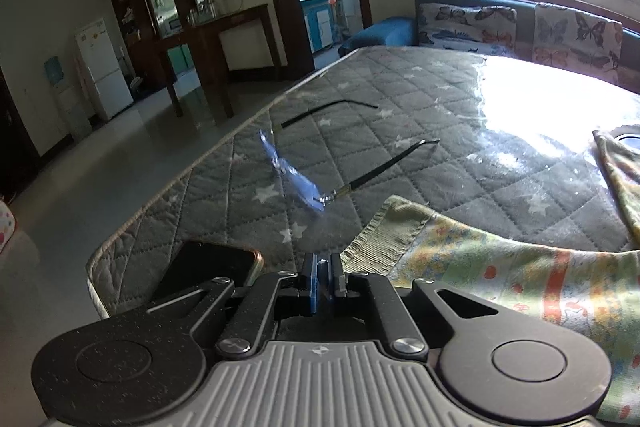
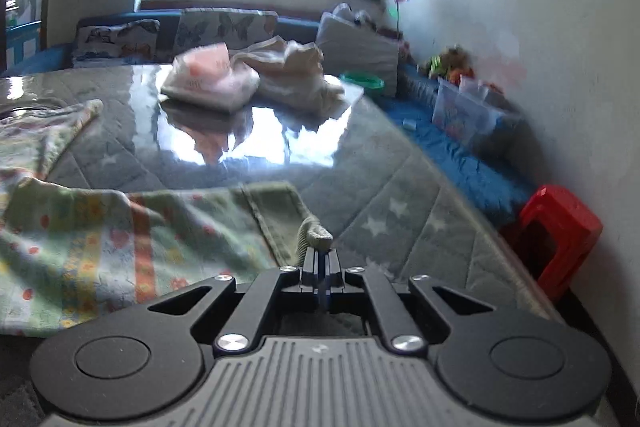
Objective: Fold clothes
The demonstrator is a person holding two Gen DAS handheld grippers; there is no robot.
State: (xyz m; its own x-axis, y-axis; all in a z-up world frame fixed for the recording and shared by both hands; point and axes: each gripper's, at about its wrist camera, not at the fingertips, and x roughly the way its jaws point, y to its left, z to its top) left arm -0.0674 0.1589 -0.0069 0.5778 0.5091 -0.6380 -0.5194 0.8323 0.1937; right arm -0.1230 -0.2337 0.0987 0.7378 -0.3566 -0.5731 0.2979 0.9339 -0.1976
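We see the left tool point(image 1: 323, 269) with its jaws drawn together beside the ribbed cuff of the floral garment point(image 1: 500, 267); whether it pinches any cloth we cannot tell. The garment lies spread on the quilted grey mattress point(image 1: 400, 115) under a glossy clear cover. The right tool point(image 2: 320, 259) is clamped on a bunched corner of the same garment point(image 2: 120, 235) — the green hem pokes up from between its jaws. A pair of glasses point(image 1: 320, 163) rests open on the mattress ahead of the left tool, a dark phone point(image 1: 208, 267) just beside it. Farther off sits a folded pile of clothes point(image 2: 212, 83).
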